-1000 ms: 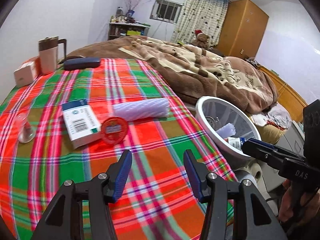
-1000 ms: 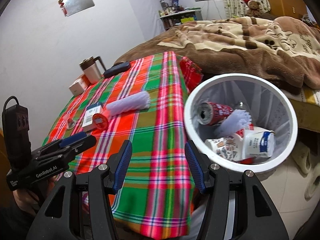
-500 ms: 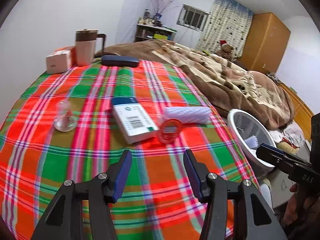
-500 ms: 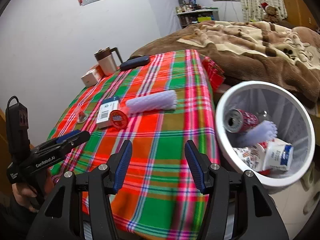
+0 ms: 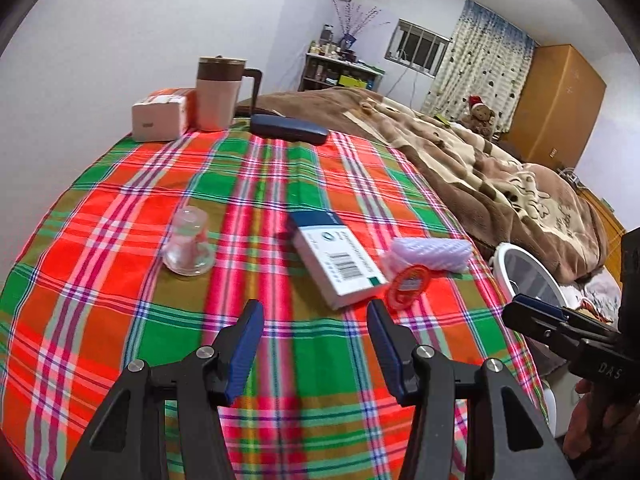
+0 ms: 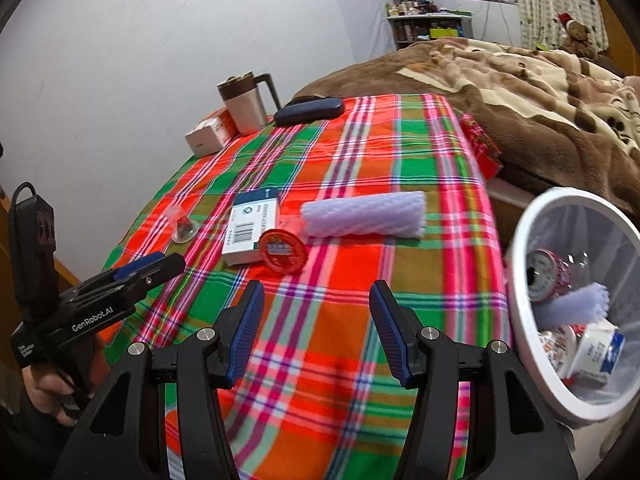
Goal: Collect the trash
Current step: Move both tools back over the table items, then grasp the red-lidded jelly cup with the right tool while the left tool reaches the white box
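1. Two hand-held grippers hover over a bench covered in a red, green and pink plaid cloth (image 5: 132,248). The left gripper (image 5: 316,344) has its blue-padded fingers spread apart with nothing between them; the right gripper (image 6: 316,332) is likewise spread and empty.

2. The landmark is a white and blue cardboard box with a barcode (image 5: 338,258), lying flat near the middle of the cloth. Touching its near right corner, or perhaps just overlapping it, lies a round red foil lid (image 5: 408,286). Just beyond that lid lies a pale lilac ribbed foam sleeve (image 5: 430,254). To the box's left, a little apart, stands a small clear glass cup (image 5: 188,246), upside down as far as the blur allows.

3. Far behind the box, at the bench's back edge, are a pink lidded mug (image 5: 218,96), a pink and white carton (image 5: 160,114) and a dark blue case (image 5: 288,129).

4. Right of the box, off the bench edge, stands a round white plastic bin (image 6: 528,320) holding a red can, another foam sleeve and cartons.

5. Over the last second both views have swung away from the bin and toward the box. This suggests the last drop is done, and the box, lid and sleeve are probably next.
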Demonstrator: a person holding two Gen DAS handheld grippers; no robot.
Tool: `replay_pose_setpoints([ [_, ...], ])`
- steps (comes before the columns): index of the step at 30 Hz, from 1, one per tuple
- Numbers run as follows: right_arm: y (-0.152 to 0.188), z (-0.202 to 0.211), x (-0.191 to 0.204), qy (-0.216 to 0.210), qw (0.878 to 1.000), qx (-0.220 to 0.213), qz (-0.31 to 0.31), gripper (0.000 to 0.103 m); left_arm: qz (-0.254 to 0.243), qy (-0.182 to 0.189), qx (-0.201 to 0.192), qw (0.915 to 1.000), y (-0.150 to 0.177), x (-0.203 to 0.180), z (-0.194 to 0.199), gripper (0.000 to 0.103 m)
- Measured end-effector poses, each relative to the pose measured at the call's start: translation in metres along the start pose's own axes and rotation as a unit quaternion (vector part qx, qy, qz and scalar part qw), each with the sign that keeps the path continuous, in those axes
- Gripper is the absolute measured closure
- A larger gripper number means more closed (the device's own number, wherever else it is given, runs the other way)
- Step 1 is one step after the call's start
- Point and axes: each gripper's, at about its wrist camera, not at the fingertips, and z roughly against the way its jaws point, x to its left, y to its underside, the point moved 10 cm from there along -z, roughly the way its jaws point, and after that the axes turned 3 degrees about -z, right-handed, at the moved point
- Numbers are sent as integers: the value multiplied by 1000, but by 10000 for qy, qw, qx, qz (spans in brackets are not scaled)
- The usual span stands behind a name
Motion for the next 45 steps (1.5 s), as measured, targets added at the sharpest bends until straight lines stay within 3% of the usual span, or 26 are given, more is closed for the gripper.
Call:
replay_pose_setpoints([
  [9,-7,-32,16,5,9997,241,66,47,186,18,26,9998,-2,23,-8,50],
  [24,-11,-78,25,-21,9986,529,-44,47,253,123,71,9996,-5,28,-14,50],
  [27,-10,-76,22,-34,9988,483,-51,57,231,136,89,9996,-6,24,-17,50],
  [41,0,-40,0,-147,9993,299,-141,57,48,125,368,9992,-22,-17,-59,50],
  [45,-3,-35,-10,-113,9994,217,-229,57,-46,-19,466,9989,-25,-25,-75,38],
])
